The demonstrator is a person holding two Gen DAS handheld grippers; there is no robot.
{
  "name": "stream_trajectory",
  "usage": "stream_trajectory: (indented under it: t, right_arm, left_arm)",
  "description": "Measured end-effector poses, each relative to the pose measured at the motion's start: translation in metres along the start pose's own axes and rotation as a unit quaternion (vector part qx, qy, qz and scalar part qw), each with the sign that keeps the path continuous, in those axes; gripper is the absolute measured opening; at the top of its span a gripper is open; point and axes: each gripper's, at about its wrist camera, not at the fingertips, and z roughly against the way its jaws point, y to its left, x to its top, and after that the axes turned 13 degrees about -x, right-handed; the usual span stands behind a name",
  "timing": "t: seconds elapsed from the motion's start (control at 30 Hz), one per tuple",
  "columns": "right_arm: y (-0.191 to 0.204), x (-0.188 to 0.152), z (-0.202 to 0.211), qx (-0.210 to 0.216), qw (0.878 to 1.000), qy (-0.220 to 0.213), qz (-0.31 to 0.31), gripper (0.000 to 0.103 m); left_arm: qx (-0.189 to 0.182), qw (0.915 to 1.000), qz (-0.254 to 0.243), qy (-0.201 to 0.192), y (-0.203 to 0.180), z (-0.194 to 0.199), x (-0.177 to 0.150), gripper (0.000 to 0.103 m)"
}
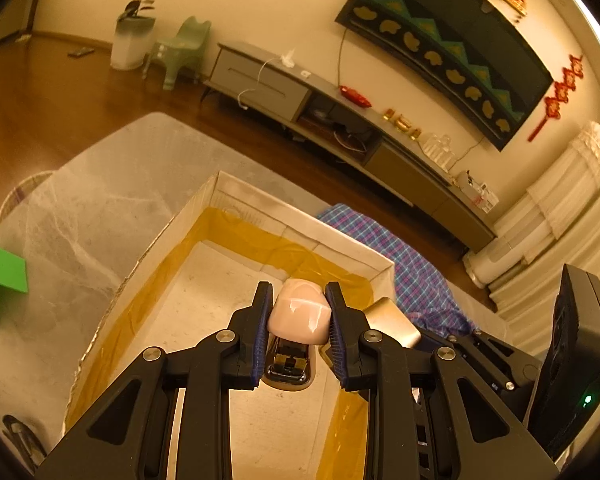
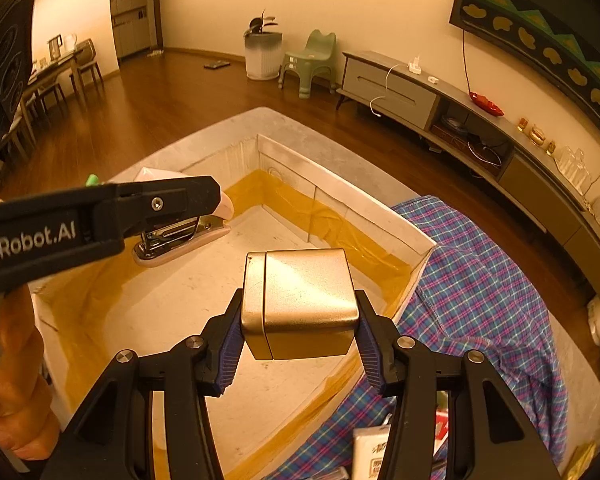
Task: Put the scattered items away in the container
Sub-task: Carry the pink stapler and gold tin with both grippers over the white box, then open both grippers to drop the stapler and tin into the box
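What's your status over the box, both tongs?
Left tongs shut on pink stapler, right tongs shut on gold tin. Both over white box. Box floor bare below, nothing blocking.

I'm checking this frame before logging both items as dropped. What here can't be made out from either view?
- Pink stapler: its underside and rear, left wrist view, hidden by the left gripper.
- Gold box: its bottom face, right wrist view, hidden between the right gripper pads.
- Items under the plaid cloth: covered by it.
- White packet: cut off by the bottom edge, print too small.
- Cardboard box near corner: behind the grippers.
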Motion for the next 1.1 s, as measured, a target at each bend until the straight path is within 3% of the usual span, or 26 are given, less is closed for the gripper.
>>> stream_trajectory:
  t: [0.43, 0.67, 1.1]
  right_arm:
    - [0.026, 0.009, -0.046, -0.026, 0.996, 0.034, 0.081, 0.052]
    - [0.036, 0.013, -0.062, -0.044, 0.990, 0.045, 0.124, 0.052]
    - [0.038, 0.016, -0.082, -0.049, 0.986, 0.089, 0.133, 0.052]
  left_arm:
    - [0.031, 0.9930, 0.099, 0.058, 0.049, -0.060, 0.009, 0.028]
    - [0.042, 0.9873, 0.125, 0.088, 0.068, -0.084, 0.005, 0.028]
    - [0.052, 0.9756, 0.174, 0.123, 0.088, -0.114, -0.003, 0.028]
